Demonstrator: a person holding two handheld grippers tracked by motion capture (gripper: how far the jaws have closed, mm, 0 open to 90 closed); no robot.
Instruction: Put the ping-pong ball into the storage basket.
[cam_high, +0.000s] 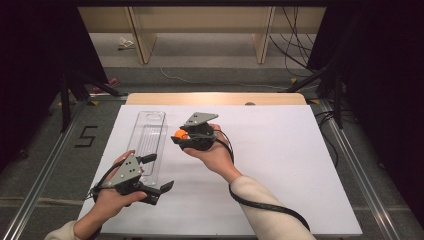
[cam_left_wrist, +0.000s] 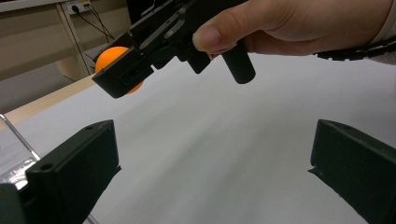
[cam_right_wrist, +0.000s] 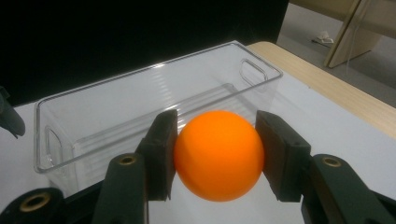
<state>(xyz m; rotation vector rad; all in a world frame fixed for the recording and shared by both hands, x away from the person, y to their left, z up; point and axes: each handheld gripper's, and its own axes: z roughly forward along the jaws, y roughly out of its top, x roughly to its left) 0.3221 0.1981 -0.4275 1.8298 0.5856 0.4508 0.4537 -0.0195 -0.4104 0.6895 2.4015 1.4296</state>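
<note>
While the orange ball (cam_right_wrist: 218, 155) is pinched between the pads of the right claw (cam_high: 181, 136), it is held above the white tabletop (cam_high: 280, 165), just beside the clear plastic bin (cam_high: 149, 137). The carrying step appears to be in hand; next, the ball would have to be brought over the bin's open top and the pads parted. The left claw (cam_high: 159, 174) is spread wide with nothing between its jaws, near the bin's near end. From the high view, much of the ball is covered by the claw, and the transparent bin walls are hard to trace, so it probably holds nothing.
</note>
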